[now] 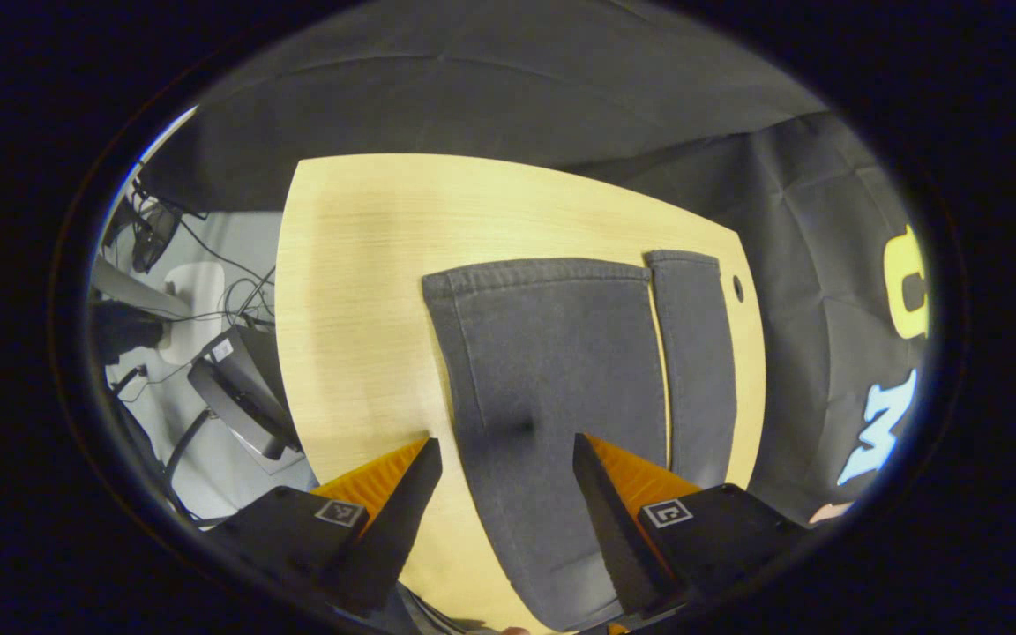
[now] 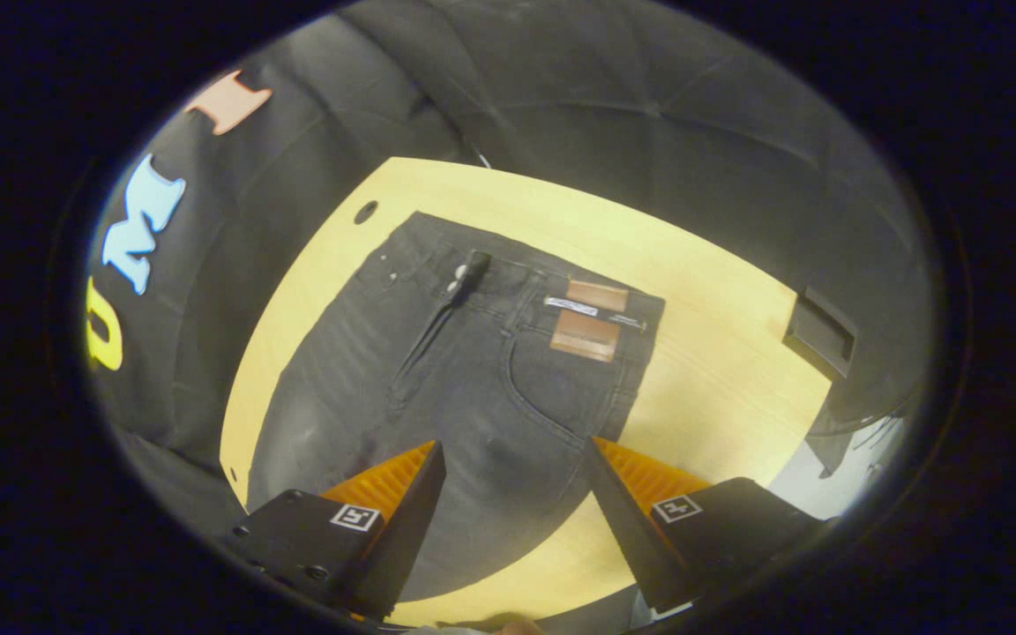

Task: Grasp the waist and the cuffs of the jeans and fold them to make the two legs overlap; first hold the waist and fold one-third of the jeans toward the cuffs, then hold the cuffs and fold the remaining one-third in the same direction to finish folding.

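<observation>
From my left gripper [image 1: 506,481] I look down its two fingers, which stand spread wide with nothing between them, hovering above the near part of one leg of the dark grey denim jeans [image 1: 552,379]. The legs lie flat on the pale wooden table [image 1: 358,291], side by side with a thin strip of wood showing between them, the cuffs [image 1: 543,272] at the far end. Off the table's left edge I see cables and a grey device on the floor [image 1: 239,397].

My right gripper [image 2: 517,489] is likewise released, fingers apart over the seat of the jeans, holding nothing. Farther on, the waist [image 2: 526,273] lies flat with its fly open, and a brown leather patch [image 2: 587,322] sits at its right side. A black box [image 2: 817,331] rests near the table's far right edge.
</observation>
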